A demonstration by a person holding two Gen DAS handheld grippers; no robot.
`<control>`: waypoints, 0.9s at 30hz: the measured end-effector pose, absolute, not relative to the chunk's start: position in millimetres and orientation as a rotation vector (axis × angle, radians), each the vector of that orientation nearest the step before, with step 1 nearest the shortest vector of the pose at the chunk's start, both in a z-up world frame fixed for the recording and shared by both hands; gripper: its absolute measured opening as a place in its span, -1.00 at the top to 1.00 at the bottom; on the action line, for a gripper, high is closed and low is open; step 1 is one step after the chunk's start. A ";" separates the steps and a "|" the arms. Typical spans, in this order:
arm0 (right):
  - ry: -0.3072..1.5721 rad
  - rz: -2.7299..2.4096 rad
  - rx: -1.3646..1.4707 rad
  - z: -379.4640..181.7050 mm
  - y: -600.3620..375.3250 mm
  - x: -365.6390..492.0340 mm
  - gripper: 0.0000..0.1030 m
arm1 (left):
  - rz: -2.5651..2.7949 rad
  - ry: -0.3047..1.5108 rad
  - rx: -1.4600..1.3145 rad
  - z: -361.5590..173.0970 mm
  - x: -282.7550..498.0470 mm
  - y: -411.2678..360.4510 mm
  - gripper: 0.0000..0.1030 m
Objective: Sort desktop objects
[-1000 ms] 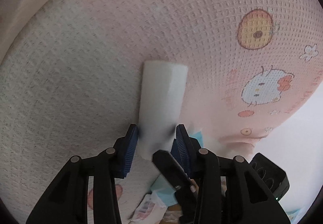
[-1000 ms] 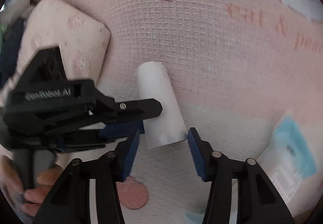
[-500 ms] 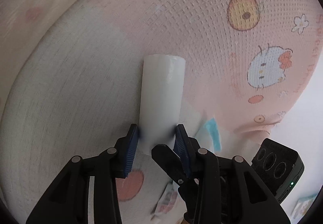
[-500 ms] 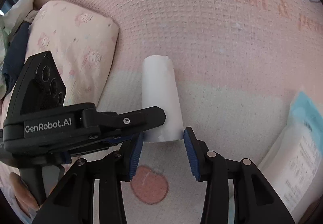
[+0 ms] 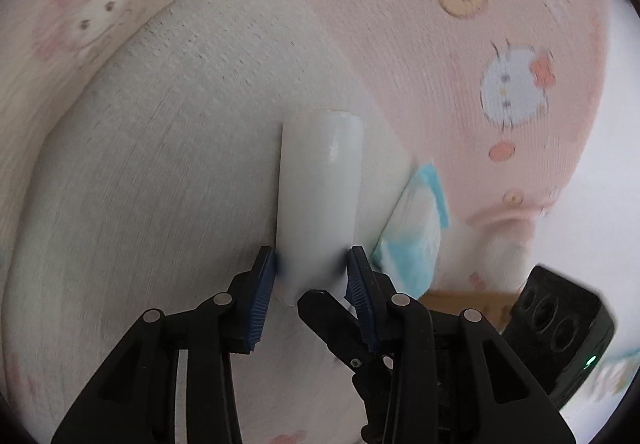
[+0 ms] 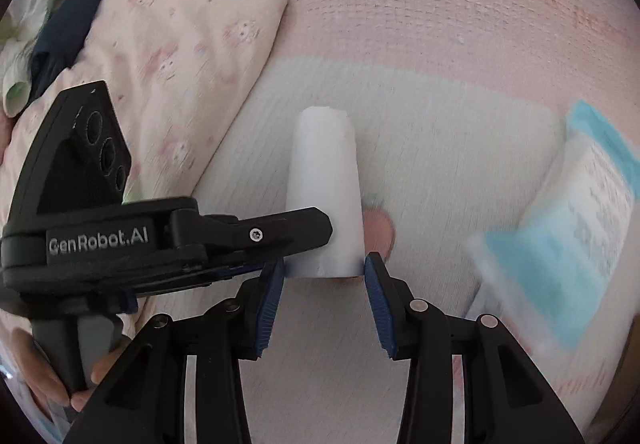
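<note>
A white tube (image 5: pixel 320 196) hangs above a pink and white cartoon blanket (image 5: pixel 420 56), held by both grippers at its near end. My left gripper (image 5: pixel 312 264) is shut on it, blue pads pressed into both sides. In the right wrist view the tube (image 6: pixel 324 184) points away from me, and my right gripper (image 6: pixel 324 268) is shut on its lower end. The left gripper (image 6: pixel 304 240) reaches in from the left across the tube, held by a person's hand (image 6: pixel 44 384). One black finger (image 5: pixel 324 312) of the right gripper shows under the tube in the left wrist view.
A blue and white packet (image 6: pixel 560 244) lies on the blanket to the right, also beside the tube (image 5: pixel 416 228). A pink printed pillow (image 6: pixel 168 64) lies at the left, with dark blue cloth (image 6: pixel 68 32) behind it. The blanket's edge (image 5: pixel 580 184) falls off at the right.
Both grippers have carried the tube together across the blanket. The pillow has come further into view at the left and the blue packet has come closer alongside. Both grips are unchanged.
</note>
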State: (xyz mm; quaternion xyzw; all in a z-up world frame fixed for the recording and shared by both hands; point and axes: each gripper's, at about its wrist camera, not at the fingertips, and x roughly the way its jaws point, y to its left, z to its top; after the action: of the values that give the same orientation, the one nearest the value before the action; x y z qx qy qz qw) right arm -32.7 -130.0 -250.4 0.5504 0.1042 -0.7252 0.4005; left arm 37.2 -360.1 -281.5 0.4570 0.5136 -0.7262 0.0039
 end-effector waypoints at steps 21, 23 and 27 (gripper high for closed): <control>0.281 -1.868 1.311 -243.8 -109.4 56.3 0.19 | -2.353 1.516 1.419 -274.5 120.8 -336.8 0.23; 0.247 -1.854 1.327 -244.8 -107.8 53.4 0.04 | -2.344 1.537 1.375 -272.1 128.6 -338.6 0.23; 0.199 -1.857 1.316 -240.6 -104.3 55.2 -0.25 | -2.391 1.404 1.367 -256.5 133.3 -341.4 0.14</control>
State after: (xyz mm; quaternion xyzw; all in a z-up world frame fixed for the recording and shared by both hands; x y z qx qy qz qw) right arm 55.2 -104.3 -240.6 0.5240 0.0792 -0.7393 0.4154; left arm 133.3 -341.4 -256.5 0.4420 0.4540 -0.7732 0.0249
